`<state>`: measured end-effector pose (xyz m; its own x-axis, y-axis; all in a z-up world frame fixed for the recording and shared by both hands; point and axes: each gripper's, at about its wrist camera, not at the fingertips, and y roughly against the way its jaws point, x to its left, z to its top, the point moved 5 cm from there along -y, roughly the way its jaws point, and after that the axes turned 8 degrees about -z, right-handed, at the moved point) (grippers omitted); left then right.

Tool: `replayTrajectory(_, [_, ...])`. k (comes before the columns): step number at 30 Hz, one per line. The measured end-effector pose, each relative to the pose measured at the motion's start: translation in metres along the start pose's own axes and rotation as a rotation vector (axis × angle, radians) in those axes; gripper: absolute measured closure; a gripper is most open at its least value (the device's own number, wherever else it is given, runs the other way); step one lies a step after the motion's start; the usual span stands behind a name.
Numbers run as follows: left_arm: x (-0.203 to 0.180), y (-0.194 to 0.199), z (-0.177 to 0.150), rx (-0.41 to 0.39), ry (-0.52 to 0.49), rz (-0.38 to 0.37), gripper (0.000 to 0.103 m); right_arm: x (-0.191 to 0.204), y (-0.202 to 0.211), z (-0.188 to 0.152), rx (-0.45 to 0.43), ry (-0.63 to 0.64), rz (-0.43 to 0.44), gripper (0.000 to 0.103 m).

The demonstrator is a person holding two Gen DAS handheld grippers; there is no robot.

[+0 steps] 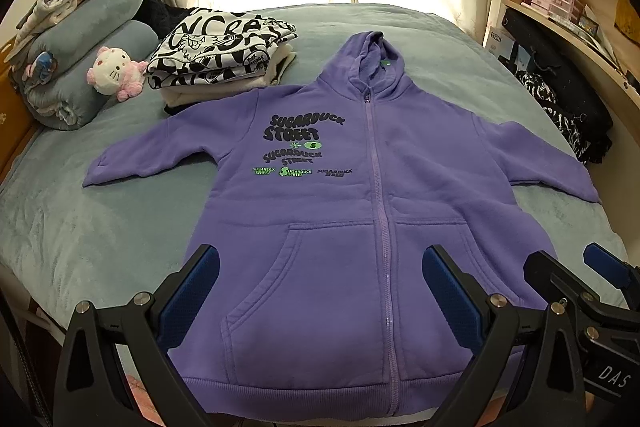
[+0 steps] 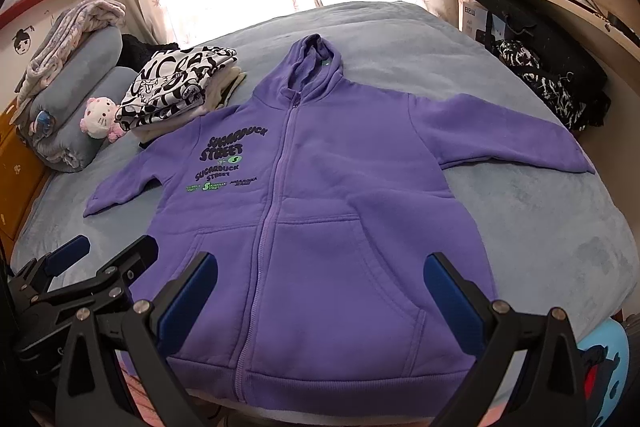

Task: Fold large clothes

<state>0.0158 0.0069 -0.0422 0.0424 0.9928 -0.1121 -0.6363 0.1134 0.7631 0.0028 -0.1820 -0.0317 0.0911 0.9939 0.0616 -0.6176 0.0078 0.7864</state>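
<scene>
A purple zip hoodie point(image 1: 360, 187) point(image 2: 320, 195) lies spread flat and face up on the bed, zipped, sleeves out to both sides, hood toward the window. My left gripper point(image 1: 320, 267) hovers open over the hem and left pocket, holding nothing. My right gripper point(image 2: 320, 275) hangs open over the right pocket, also holding nothing. In the left wrist view the right gripper point(image 1: 572, 267) shows at the right edge. In the right wrist view the left gripper point(image 2: 108, 251) shows at the lower left.
The bed point(image 1: 80, 227) point(image 2: 560, 227) has a grey-blue cover. A stack of folded clothes point(image 1: 224, 55) point(image 2: 180, 83) sits behind the left sleeve, beside a plush toy point(image 1: 116, 71) and rolled bedding point(image 1: 88, 47). Black patterned garments point(image 1: 560, 111) and shelves point(image 1: 580, 27) line the right side.
</scene>
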Motion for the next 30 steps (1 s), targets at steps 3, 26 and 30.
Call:
replayTrajectory(3, [-0.0004, 0.0004, -0.0015, 0.002, -0.001, 0.002, 0.003, -0.0001, 0.0000, 0.0002, 0.001, -0.001, 0.001, 0.000])
replayTrajectory(26, [0.0038, 0.0020, -0.0072, 0.005, 0.002, 0.010, 0.003, 0.0026, -0.0019, -0.0089, 0.005, -0.001, 0.004, 0.000])
replayTrajectory(30, [0.0039, 0.0018, -0.0070, 0.007, 0.002, 0.009, 0.003, 0.0012, -0.0016, -0.0055, 0.009, 0.000, 0.004, 0.000])
